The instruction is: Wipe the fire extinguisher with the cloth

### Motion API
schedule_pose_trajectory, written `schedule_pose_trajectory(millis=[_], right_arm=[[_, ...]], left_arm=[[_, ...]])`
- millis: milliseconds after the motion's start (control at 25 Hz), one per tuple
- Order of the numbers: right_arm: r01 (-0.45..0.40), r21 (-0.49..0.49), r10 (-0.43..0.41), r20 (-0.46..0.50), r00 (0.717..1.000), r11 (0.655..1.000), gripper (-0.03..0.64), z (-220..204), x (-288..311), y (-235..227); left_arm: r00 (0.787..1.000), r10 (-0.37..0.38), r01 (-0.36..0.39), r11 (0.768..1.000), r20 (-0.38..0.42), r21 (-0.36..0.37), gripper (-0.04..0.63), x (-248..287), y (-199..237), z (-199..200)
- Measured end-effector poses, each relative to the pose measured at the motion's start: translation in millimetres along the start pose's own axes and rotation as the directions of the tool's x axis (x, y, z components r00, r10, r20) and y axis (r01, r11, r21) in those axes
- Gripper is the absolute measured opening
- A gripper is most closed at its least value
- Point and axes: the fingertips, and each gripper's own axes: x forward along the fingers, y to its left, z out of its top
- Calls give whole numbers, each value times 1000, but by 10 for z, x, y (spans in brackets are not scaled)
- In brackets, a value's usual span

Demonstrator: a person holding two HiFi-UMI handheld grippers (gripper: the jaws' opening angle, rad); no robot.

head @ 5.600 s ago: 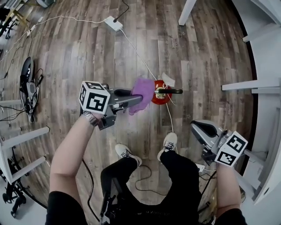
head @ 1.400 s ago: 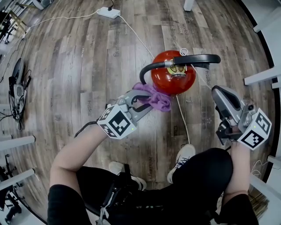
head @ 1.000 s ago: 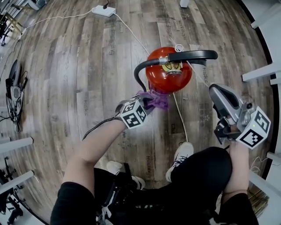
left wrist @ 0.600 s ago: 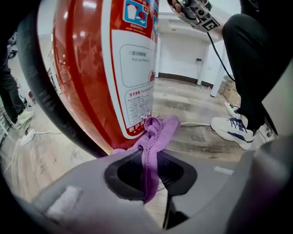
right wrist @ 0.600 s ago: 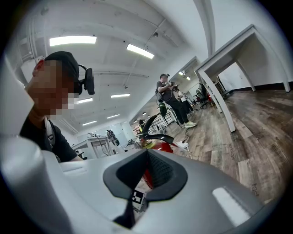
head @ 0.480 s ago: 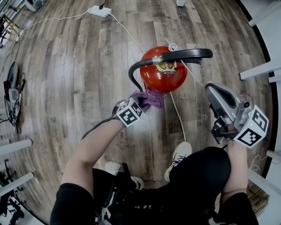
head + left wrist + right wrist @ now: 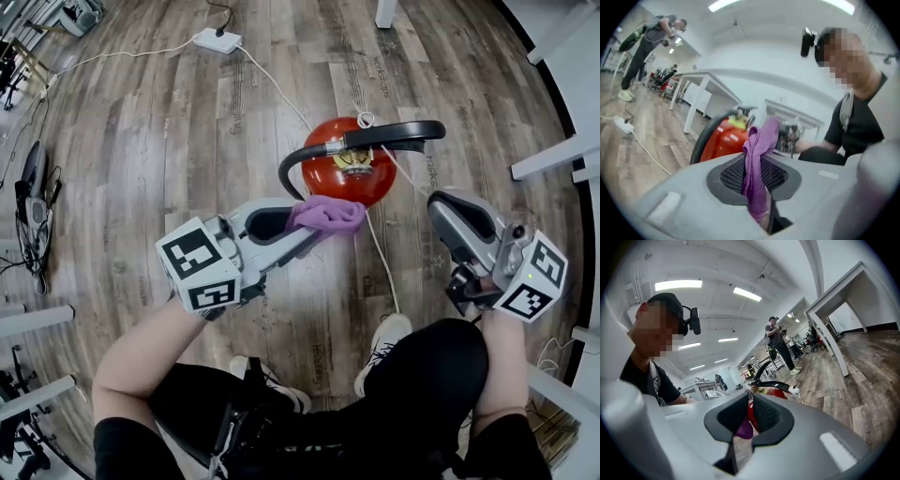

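Observation:
The red fire extinguisher (image 7: 349, 174) stands upright on the wood floor, its black hose (image 7: 309, 157) and handle (image 7: 394, 133) arching over the top. My left gripper (image 7: 317, 225) is shut on a purple cloth (image 7: 326, 215), held against the near side of the extinguisher's upper body. In the left gripper view the cloth (image 7: 759, 154) hangs pinched between the jaws, with the extinguisher (image 7: 723, 138) just behind. My right gripper (image 7: 452, 210) hovers to the extinguisher's right, apart from it. Its jaws (image 7: 750, 400) have just been opening to a narrow gap with nothing between them.
A white power strip (image 7: 217, 39) and its cable (image 7: 281, 89) lie on the floor behind the extinguisher. White table legs (image 7: 555, 155) stand at the right, gear (image 7: 33, 202) at the left. My shoe (image 7: 384, 337) is close below. Another person (image 7: 777, 347) stands far off.
My left gripper has risen with the cloth from low beside the extinguisher to its upper part and has rolled. The right gripper has stayed in place.

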Motion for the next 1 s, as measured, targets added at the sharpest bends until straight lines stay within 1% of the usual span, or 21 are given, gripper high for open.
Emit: schedule_pose_trajectory(millis=[40, 80, 120, 160, 200, 240, 280, 360, 440, 520, 600, 640, 680, 720, 840, 920, 1000], right_arm=[[-27, 1, 27, -5, 1000, 1000, 43, -1, 28, 57], [-60, 3, 60, -14, 998, 998, 69, -7, 67, 127], [-94, 5, 94, -25, 995, 996, 90, -19, 115, 203], [-125, 4, 125, -38, 991, 992, 112, -34, 168, 280], [-152, 4, 152, -50, 987, 988, 136, -47, 223, 351], [-175, 8, 175, -57, 983, 985, 161, -51, 273, 414], [-195, 18, 196, -57, 979, 981, 178, -41, 316, 468], [-236, 46, 238, -49, 970, 971, 201, 0, 379, 560], [-272, 61, 275, -51, 960, 960, 219, 18, 427, 651], [-298, 55, 302, -74, 951, 953, 233, -11, 474, 742], [-314, 43, 317, -100, 943, 948, 233, -53, 510, 811], [-322, 36, 324, -111, 939, 946, 220, -73, 516, 840], [-331, 29, 331, -122, 936, 943, 179, -93, 515, 866], [-337, 17, 336, -134, 932, 941, 107, -114, 509, 887], [-343, -28, 335, -157, 929, 939, 84, -123, 453, 910], [-322, -13, 319, -109, 942, 947, 77, -4, 341, 818], [-265, 45, 265, 7, 964, 963, 74, 253, 138, 582]], left_arm=[[997, -25, 29, 998, 68, -62, 66, -62, -70, 187], [989, -52, 69, 990, 136, -126, 66, -114, -133, 353], [976, -80, 117, 976, 201, -183, 66, -156, -197, 498], [961, -107, 167, 960, 257, -224, 66, -185, -265, 621], [945, -132, 211, 946, 299, -248, 66, -200, -335, 717], [933, -153, 244, 935, 327, -256, 66, -202, -402, 787], [924, -170, 266, 930, 343, -254, 67, -191, -465, 837], [913, -197, 294, 925, 356, -241, 67, -140, -574, 893], [908, -220, 314, 920, 356, -233, 67, -82, -667, 908], [906, -241, 330, 917, 347, -224, 69, -37, -745, 898], [908, -254, 334, 919, 332, -208, 69, 2, -796, 869], [911, -255, 330, 922, 324, -203, 71, 15, -805, 849], [913, -253, 326, 924, 319, -200, 71, 18, -806, 829], [916, -252, 323, 926, 313, -198, 75, 14, -804, 809], [920, -255, 315, 933, 297, -175, 85, -10, -817, 781], [917, -258, 317, 935, 305, -161, 89, -51, -818, 803], [911, -260, 321, 934, 319, -156, 89, -115, -795, 836]])
